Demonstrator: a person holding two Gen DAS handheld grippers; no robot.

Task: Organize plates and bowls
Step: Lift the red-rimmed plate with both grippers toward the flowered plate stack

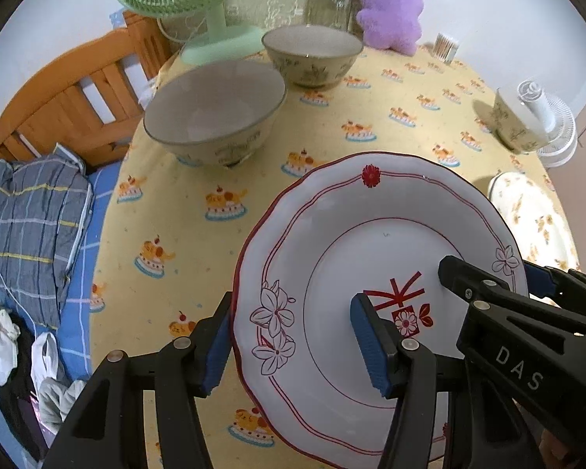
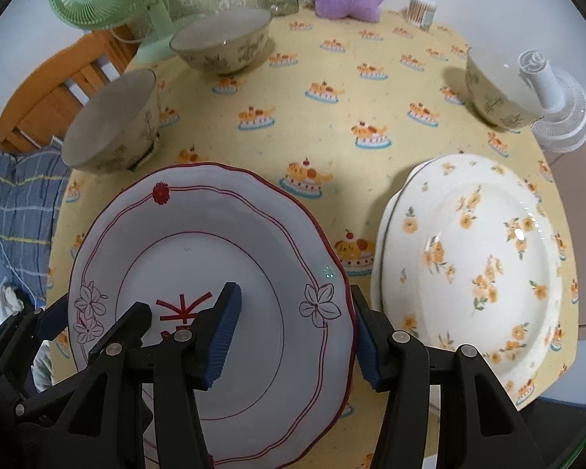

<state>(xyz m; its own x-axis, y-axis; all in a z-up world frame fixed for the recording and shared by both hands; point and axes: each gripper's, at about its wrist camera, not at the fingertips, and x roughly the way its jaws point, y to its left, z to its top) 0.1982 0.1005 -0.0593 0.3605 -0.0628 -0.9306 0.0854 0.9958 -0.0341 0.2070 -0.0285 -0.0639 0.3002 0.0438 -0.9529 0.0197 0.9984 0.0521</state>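
A white plate with a red rim and flower drawings (image 1: 332,242) (image 2: 215,242) is held between both grippers above the yellow tablecloth. My left gripper (image 1: 293,348) straddles its left rim, jaws wide and not clamped. My right gripper (image 2: 293,332) straddles its right rim, jaws likewise wide; it also shows in the left wrist view (image 1: 500,297). Orange-flowered plates (image 2: 476,258) are stacked at the right. Three patterned bowls stand on the table: near left (image 1: 215,113) (image 2: 113,125), far middle (image 1: 312,54) (image 2: 222,39), far right (image 1: 515,121) (image 2: 496,86).
A green fan (image 1: 199,4), a glass jar (image 1: 328,4), a purple plush toy (image 1: 390,4) and a cup of cotton swabs (image 2: 422,9) stand at the table's back. A white fan (image 2: 558,105) is off the right edge. A wooden bed frame (image 1: 70,101) is left.
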